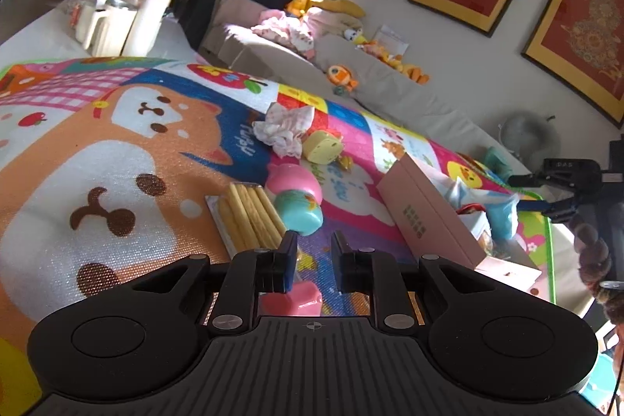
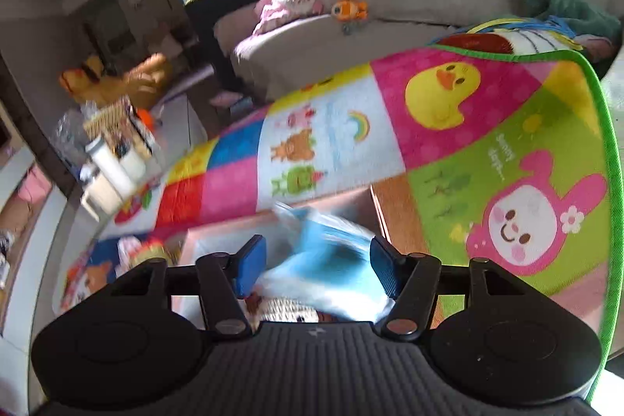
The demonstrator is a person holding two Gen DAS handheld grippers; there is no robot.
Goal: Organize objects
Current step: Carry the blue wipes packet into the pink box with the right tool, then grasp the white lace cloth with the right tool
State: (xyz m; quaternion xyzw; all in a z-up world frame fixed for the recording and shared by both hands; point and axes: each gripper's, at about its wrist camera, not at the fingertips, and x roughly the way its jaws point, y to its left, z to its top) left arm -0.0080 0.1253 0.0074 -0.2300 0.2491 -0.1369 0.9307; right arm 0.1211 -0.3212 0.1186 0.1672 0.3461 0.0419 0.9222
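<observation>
Two grippers are at work over the mat, and the right gripper (image 2: 318,269) carries the step in hand: its blue-padded jaws stand partly apart with a soft blue-and-white plastic packet (image 2: 331,260) between them, over the open pink cardboard box (image 2: 218,225). Blur hides whether the pads still press the packet, so I cannot tell if it is gripped or already let go. To do the drop well, the packet should be well inside the box walls before the jaws spread further, and the gripper should then lift straight up so the crinkly film does not cling to a pad and drag back out. The left gripper (image 1: 314,252) has its jaws clenched almost together with nothing between them; a glossy pink block (image 1: 296,299) lies just beneath them on the mat, untouched as far as I can see. Just beyond its tips are a clear pack of pale biscuit sticks (image 1: 249,213) and a pink-and-teal rounded toy (image 1: 298,197), with a yellow cheese-shaped toy (image 1: 323,145) and a crumpled patterned cloth (image 1: 282,127) farther off. All rest on the bright cartoon-print play mat (image 1: 97,127), likely awaiting the box.
</observation>
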